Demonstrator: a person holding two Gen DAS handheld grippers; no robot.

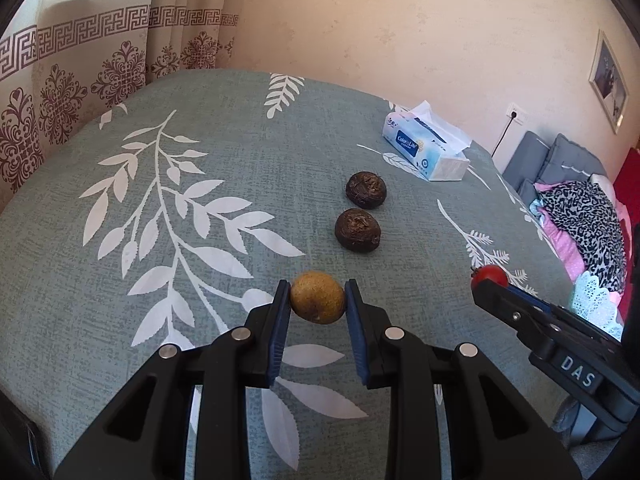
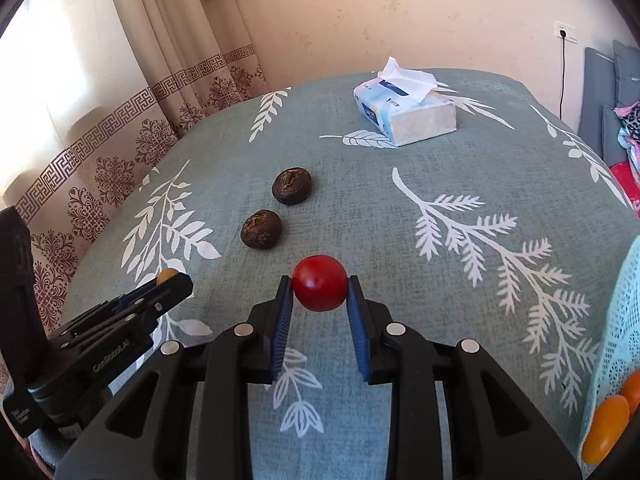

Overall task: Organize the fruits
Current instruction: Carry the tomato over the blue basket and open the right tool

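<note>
My left gripper (image 1: 318, 296) is shut on a round yellow-brown fruit (image 1: 317, 297), held just above the green leaf-print tablecloth (image 1: 180, 280). My right gripper (image 2: 319, 290) is shut on a small red fruit (image 2: 320, 283), which also shows in the left wrist view (image 1: 491, 274). Two dark brown wrinkled fruits lie in a row ahead: the near one (image 1: 357, 230) (image 2: 261, 229) and the far one (image 1: 366, 189) (image 2: 292, 186). The left gripper shows in the right wrist view (image 2: 170, 280), to the left of the right gripper.
A blue and white tissue pack (image 1: 426, 148) (image 2: 404, 110) lies at the far side of the table. A light blue lace cloth (image 2: 612, 340) with orange fruits (image 2: 606, 432) is at the right edge. Curtains hang to the left. A sofa with clothes (image 1: 580, 216) stands right.
</note>
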